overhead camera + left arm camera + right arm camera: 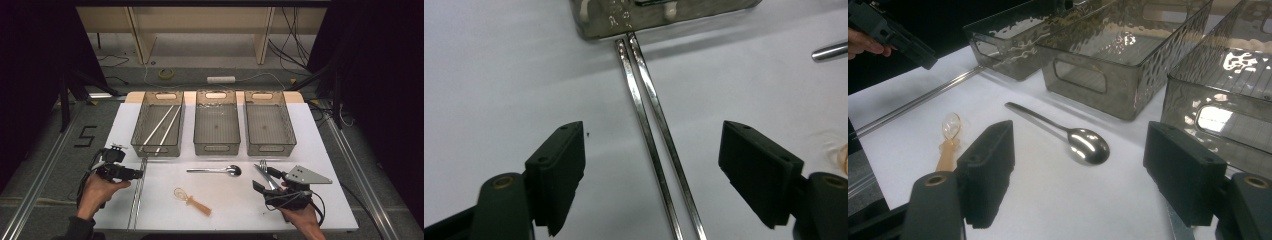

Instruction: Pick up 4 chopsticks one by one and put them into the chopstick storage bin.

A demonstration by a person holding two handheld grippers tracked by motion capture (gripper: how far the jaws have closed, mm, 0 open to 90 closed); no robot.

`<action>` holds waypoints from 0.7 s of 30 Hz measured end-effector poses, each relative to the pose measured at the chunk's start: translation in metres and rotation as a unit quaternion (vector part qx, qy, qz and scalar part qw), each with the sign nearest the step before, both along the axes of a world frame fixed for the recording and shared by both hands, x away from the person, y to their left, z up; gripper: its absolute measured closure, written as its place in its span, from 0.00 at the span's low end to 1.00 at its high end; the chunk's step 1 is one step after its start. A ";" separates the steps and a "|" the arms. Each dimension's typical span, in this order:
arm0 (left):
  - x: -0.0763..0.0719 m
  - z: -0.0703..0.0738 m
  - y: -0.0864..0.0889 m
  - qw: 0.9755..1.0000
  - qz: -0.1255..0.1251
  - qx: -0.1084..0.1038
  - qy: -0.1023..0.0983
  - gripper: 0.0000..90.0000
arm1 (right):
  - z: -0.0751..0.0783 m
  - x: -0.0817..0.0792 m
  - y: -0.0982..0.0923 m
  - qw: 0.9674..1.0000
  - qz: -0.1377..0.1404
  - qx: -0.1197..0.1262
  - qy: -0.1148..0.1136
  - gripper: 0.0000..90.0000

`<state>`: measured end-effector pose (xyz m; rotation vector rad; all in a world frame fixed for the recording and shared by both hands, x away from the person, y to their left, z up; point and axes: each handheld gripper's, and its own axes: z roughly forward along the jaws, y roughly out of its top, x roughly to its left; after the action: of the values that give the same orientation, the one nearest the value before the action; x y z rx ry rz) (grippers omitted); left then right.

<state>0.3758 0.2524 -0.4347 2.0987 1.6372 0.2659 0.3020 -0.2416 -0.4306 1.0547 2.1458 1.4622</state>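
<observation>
Left gripper view: left claw (651, 170) open astride metal chopsticks (651, 135).

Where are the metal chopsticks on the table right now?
In the high view the metal chopsticks lie side by side at the table's left, running from the left bin toward the near edge, between the open left gripper jaws.

A lab test bay: black curtains (30, 75), loose cables (295, 45) on the floor, aluminium rails (40, 175) round the counter (310, 135).

Silver chopsticks (651, 140), white table (320, 150), smoky grey bins (217, 125), black left gripper (651, 170)
</observation>
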 end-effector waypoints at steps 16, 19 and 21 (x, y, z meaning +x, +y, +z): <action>-0.007 -0.012 0.003 1.000 -0.001 0.016 0.022 0.40 | 0.000 0.000 0.000 1.000 -0.001 0.000 0.000 0.33; -0.009 -0.015 0.002 0.999 -0.003 0.018 0.027 0.44 | 0.000 0.000 0.000 1.000 -0.002 0.000 0.001 0.33; -0.009 -0.015 0.001 0.999 -0.005 0.020 0.029 0.46 | 0.000 0.000 0.000 1.000 -0.001 0.000 0.000 0.33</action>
<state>0.3663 0.2538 -0.4500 2.1622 1.6676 0.2385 0.3019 -0.2416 -0.4305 1.0561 2.1436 1.4605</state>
